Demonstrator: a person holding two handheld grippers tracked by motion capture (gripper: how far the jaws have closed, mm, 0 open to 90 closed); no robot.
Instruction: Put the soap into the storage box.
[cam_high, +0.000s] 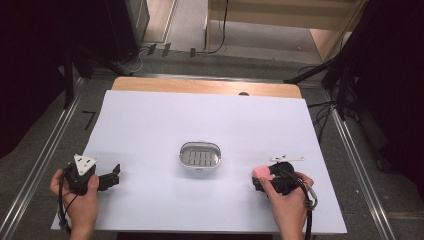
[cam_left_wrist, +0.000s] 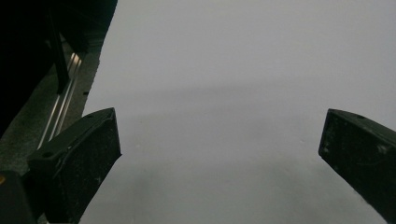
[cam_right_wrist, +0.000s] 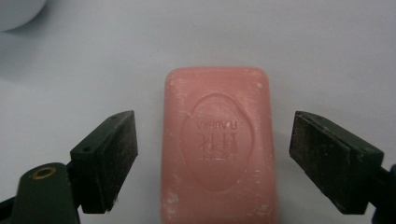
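Soap (cam_right_wrist: 217, 147): we are seeing a pink bar lying flat on the white sheet (cam_high: 150, 130), its embossed oval facing up, at the near right of the table.
Right gripper (cam_right_wrist: 212, 161): we are holding it over the soap; the jaws are standing spread on either side of the bar, a gap showing on each side, neither pad touching it.
Right gripper, high view (cam_high: 261, 176): the soap is showing pink at its front end, right of the dish.
Dish (cam_high: 200, 155): a small oval dish with a slotted floor is sitting mid-sheet, well apart from the soap.
Left gripper (cam_left_wrist: 219, 154): we are resting it at the near left; its jaws are standing wide apart over bare sheet, gripping nothing.
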